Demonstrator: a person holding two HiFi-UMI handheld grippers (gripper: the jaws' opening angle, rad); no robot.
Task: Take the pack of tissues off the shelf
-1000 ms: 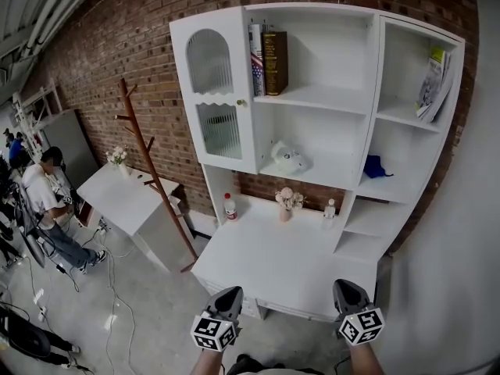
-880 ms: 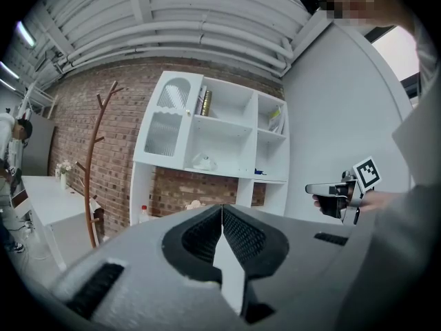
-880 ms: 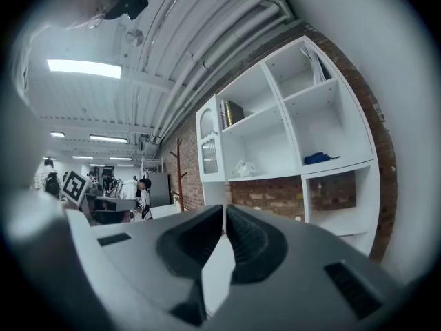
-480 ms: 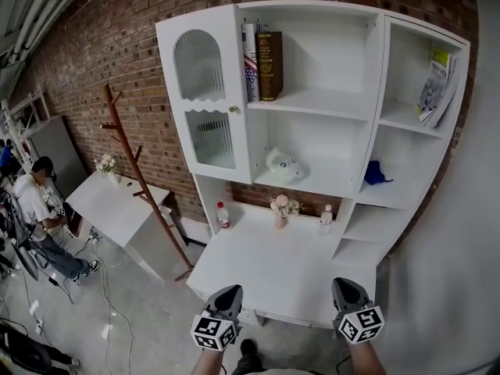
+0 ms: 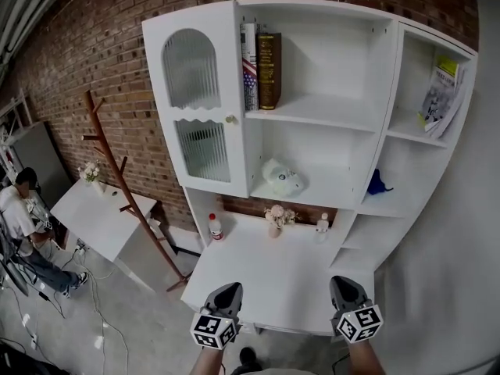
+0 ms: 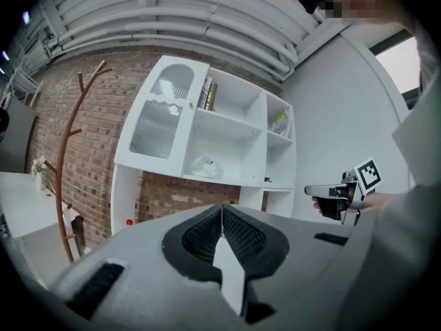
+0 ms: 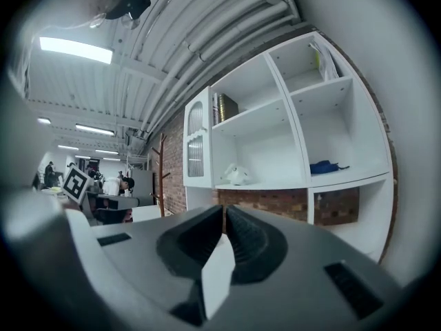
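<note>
White tissue pack (image 5: 282, 178) lying on shelf (image 5: 332, 198), untouched

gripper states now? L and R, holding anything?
Left gripper: closed, nothing between the jaws.
Right gripper: closed, nothing between the jaws.

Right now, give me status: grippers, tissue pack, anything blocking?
Left gripper, right gripper: fingers shut, empty. Pack of tissues on the middle shelf, untouched, both grippers well short of it. Nothing blocking it.
</note>
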